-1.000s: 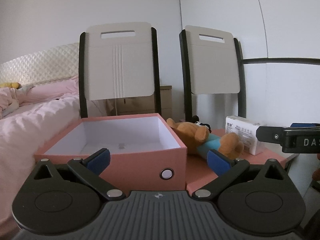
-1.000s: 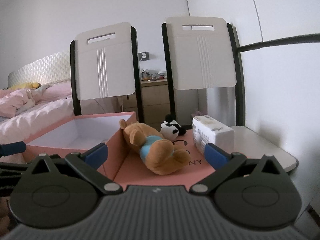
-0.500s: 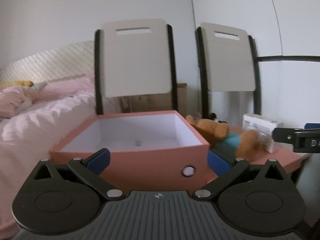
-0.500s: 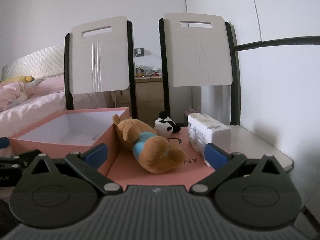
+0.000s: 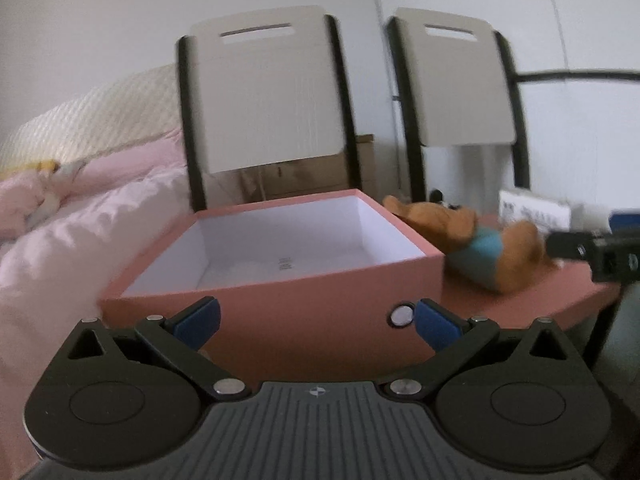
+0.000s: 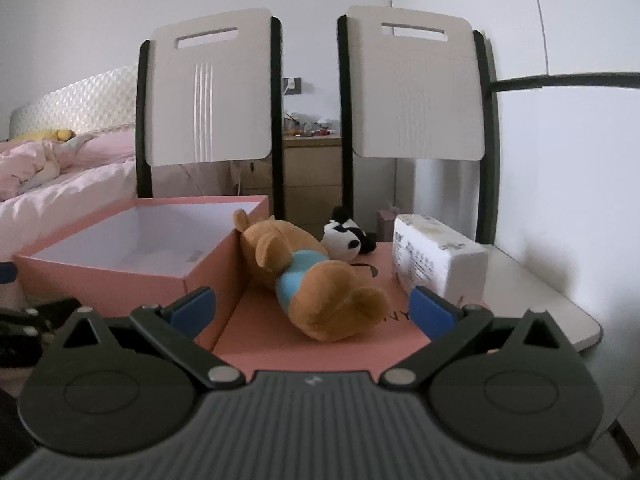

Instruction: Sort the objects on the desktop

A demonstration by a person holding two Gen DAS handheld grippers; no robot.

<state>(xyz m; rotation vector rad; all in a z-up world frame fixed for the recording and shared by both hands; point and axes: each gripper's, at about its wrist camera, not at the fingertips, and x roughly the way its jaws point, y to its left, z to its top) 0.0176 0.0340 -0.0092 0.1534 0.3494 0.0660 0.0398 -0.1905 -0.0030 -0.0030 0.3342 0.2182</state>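
Sorting looks unstarted to me: box (image 6: pixel 120 268) empty, bear (image 6: pixel 308 280), panda (image 6: pixel 348 238) and tissues (image 6: pixel 436 260) outside, both tongs (image 5: pixel 316 318) (image 6: pixel 312 310) spread, holding nothing.

An open pink box (image 6: pixel 120 276) is sitting at left, its white inside bare – beside it a brown bear (image 6: pixel 308 276), a panda toy (image 6: pixel 348 238) and a tissue pack (image 6: pixel 436 260) are lying on the pink lid (image 6: pixel 320 340).

Left gripper (image 5: pixel 316 320): shifted leftward and nearer the pink box (image 5: pixel 280 300); box now centred ahead. Right gripper (image 6: pixel 312 310): closer to brown bear (image 6: pixel 308 276); jaws spread as before.
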